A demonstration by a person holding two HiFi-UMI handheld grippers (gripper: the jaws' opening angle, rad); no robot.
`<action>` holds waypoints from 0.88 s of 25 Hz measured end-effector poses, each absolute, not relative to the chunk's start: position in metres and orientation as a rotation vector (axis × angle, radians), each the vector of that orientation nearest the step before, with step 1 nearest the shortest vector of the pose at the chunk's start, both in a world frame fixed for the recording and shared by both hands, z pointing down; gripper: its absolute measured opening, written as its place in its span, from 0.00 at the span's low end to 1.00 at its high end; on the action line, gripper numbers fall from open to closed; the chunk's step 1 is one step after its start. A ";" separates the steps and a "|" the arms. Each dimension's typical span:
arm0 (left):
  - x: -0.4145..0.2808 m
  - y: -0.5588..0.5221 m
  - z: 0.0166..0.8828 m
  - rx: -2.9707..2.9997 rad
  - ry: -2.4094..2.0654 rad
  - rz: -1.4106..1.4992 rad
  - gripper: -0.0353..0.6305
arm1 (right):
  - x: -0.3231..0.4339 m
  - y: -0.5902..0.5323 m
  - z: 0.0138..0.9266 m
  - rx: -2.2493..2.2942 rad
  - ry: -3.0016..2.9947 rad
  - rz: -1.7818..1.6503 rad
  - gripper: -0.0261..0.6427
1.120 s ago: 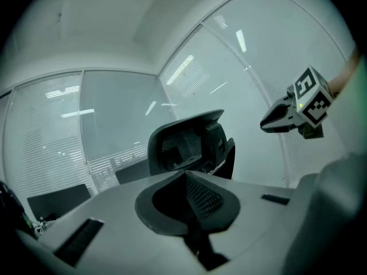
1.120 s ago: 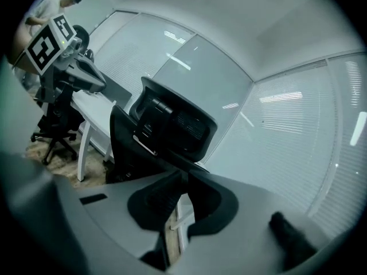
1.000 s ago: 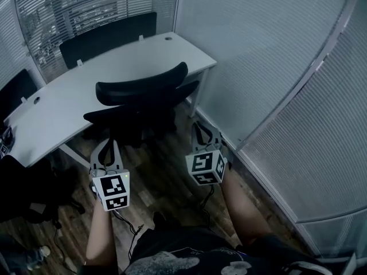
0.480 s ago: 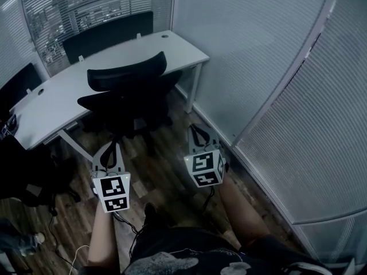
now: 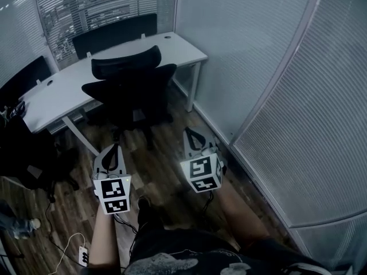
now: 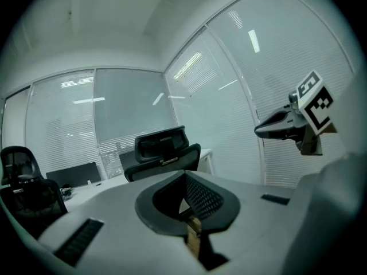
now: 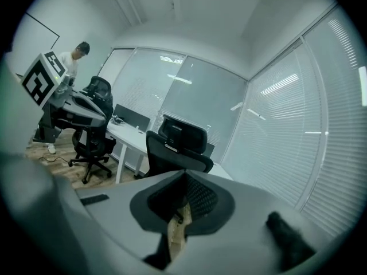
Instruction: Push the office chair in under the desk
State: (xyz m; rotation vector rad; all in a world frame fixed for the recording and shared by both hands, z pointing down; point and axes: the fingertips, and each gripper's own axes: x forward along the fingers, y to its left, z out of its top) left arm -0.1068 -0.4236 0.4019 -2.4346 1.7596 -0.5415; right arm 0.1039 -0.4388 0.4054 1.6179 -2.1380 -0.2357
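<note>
Ahead, office chair (image 5: pixel 129 87) well beyond closed fingers (image 6: pixel 103 211).

A dark wood-plank floor (image 5: pixel 172 153) runs up to pale glass partition walls with horizontal blinds (image 5: pixel 246 50) at its right and far edges. By the floor's left edge stands a second black swivel chair on castors (image 7: pixel 94 145). A white power strip (image 5: pixel 84 256) with a thin white cable lies near the floor's lower left corner. A person in a white top (image 7: pixel 74 61) stands beyond that chair.
</note>
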 end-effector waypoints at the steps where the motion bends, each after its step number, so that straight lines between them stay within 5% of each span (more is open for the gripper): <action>1: -0.103 -0.413 0.401 -2.433 1.760 -0.539 0.07 | 0.107 -0.429 0.404 1.618 -2.145 -0.234 0.07; 22: -0.075 -0.303 0.401 -2.459 1.799 -0.544 0.07 | 0.108 -0.326 0.411 1.515 -2.238 -0.260 0.07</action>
